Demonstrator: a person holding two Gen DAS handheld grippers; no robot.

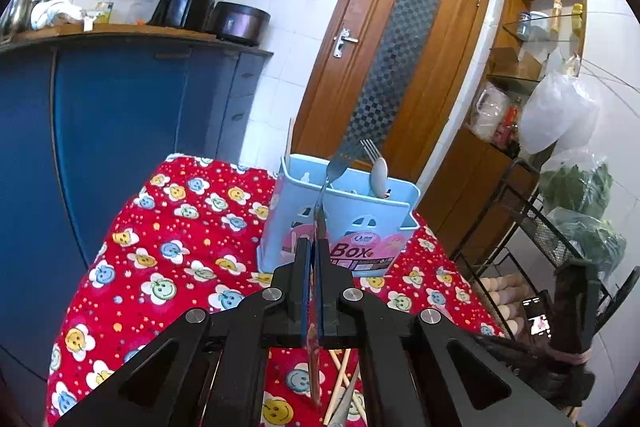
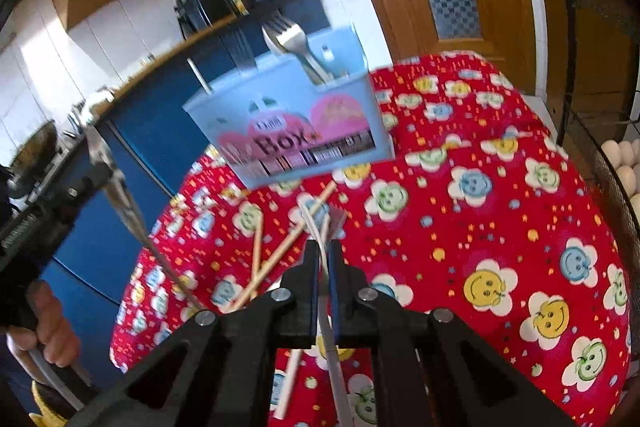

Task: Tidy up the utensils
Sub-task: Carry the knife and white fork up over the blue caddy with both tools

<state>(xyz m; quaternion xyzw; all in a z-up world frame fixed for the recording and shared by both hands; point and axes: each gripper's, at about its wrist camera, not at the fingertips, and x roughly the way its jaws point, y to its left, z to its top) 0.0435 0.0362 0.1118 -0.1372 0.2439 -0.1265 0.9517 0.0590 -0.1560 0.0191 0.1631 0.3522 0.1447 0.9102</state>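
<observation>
A light blue utensil box (image 1: 340, 227) stands on the red flowered tablecloth (image 1: 172, 259); it holds a fork (image 1: 371, 149) and a spoon (image 1: 379, 173). My left gripper (image 1: 314, 247) is shut on a metal spoon (image 1: 334, 167), raised in front of the box. In the right wrist view the box (image 2: 296, 119) is ahead, with a fork (image 2: 288, 37) in it. My right gripper (image 2: 324, 247) is shut on a metal fork (image 2: 334, 221) low over the cloth. Wooden chopsticks (image 2: 280, 247) lie loose beside it. The left gripper with its spoon (image 2: 116, 183) shows at the left.
A blue cabinet (image 1: 100, 131) with appliances on top stands left of the table. A wooden door (image 1: 396, 59) is behind. A black wire rack (image 1: 520, 247) with eggs (image 2: 624, 163) stands right of the table edge.
</observation>
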